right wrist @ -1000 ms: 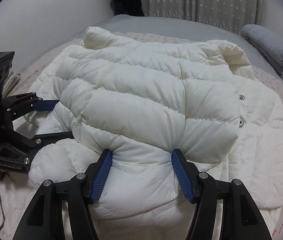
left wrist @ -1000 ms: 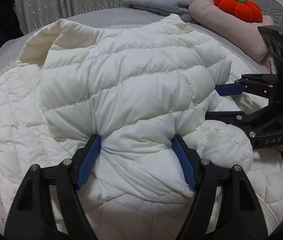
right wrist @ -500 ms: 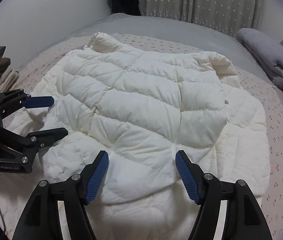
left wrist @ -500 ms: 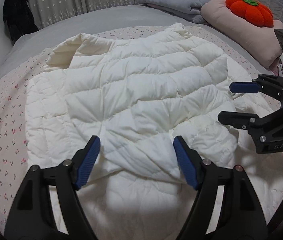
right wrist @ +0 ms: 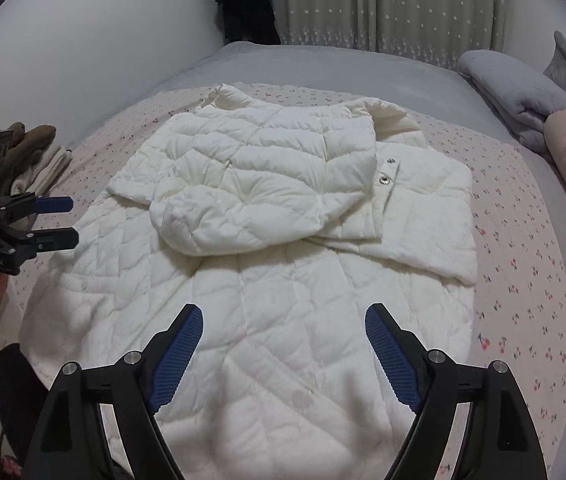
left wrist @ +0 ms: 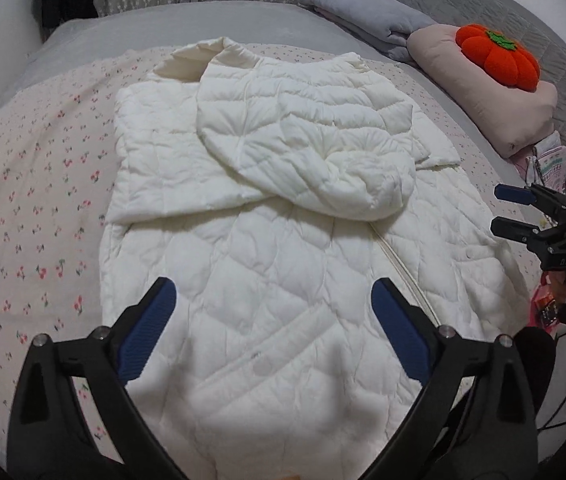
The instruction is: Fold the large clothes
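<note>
A white quilted puffer coat lies flat on the bed, hem toward me, also in the right wrist view. A sleeve is folded across its chest. My left gripper is open and empty above the coat's lower part. My right gripper is open and empty above the same part. Each gripper shows in the other's view, at the right edge and left edge, jaws apart, off the coat's sides.
The coat lies on a cherry-print sheet over a grey bed. A pink pillow with an orange pumpkin cushion and a folded grey blanket sit at the back right. Folded clothes lie at the left.
Both grippers let go of the folded sleeve and drew back and up from the coat. The sleeve now rests across the chest, and more of the coat's lower part shows.
</note>
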### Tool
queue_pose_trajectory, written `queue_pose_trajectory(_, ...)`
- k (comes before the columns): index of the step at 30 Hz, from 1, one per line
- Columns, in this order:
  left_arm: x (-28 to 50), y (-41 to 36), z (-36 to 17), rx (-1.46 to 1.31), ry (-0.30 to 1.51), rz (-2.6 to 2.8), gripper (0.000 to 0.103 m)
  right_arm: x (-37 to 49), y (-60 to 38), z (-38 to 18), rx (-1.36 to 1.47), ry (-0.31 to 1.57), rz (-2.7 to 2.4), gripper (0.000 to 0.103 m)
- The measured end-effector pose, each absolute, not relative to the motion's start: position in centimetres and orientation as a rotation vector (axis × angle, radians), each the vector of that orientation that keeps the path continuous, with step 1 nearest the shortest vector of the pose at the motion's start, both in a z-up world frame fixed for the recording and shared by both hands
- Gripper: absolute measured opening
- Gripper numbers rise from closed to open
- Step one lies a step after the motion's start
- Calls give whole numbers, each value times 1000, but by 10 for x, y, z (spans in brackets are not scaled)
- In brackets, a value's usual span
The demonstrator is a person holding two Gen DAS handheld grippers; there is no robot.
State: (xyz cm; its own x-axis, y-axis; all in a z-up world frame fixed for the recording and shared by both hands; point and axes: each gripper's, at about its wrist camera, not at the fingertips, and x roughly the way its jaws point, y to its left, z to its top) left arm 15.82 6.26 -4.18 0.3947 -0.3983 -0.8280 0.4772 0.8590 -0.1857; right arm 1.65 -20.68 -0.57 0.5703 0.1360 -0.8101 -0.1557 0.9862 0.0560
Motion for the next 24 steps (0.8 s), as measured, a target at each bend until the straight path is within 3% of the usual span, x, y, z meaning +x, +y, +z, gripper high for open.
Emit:
queue_pose_trajectory(13, 128, 156, -75, -154, 1246, -482, 98, -67, -306, -17, 198, 1057, 107, 89)
queue_pose_trajectory(24, 117, 179, -103, -370, 1371, -591, 98, -93, -343, -60, 541, 1128, 237, 89)
